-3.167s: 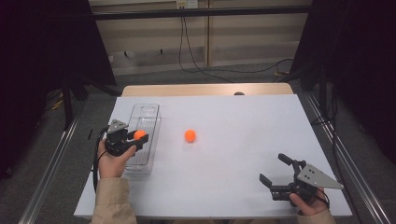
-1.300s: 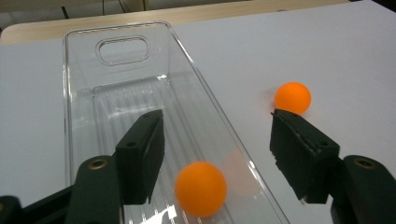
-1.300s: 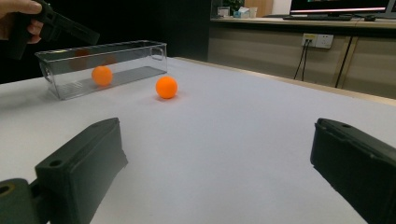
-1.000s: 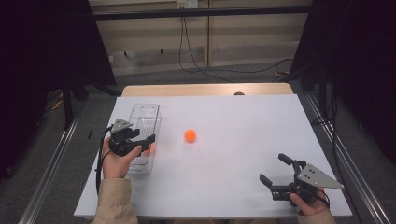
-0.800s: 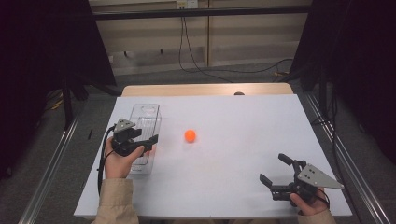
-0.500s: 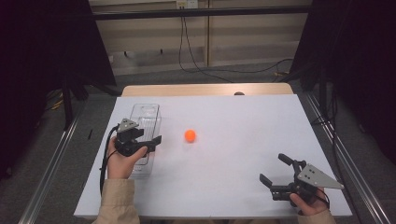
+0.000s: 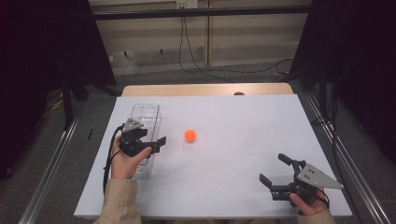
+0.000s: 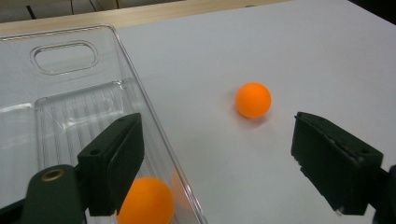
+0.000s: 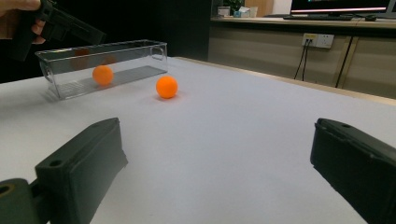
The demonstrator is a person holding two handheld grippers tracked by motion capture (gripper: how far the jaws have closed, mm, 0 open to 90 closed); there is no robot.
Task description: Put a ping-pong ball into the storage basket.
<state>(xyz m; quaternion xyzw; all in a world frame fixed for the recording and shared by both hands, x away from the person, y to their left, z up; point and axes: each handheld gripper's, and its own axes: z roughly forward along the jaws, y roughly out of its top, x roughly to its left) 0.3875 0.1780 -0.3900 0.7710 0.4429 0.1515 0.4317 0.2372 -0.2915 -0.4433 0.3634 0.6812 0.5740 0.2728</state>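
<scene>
Orange ball lies in the clear bin at the surface's left; the left claw above it has just been opening, empty. Right claw apart, empty.

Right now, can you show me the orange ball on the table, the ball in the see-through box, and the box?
ball on the table point(image 7: 190, 136), high view, its middle
ball in the box point(image 9: 102, 74), right gripper view, its middle
clear box point(image 8: 64, 57), left gripper view, its handle end

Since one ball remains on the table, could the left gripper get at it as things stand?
Probably yes: the left gripper has open jaws facing the orange ball, with bare white table between; the clear bin sits aside.
</scene>
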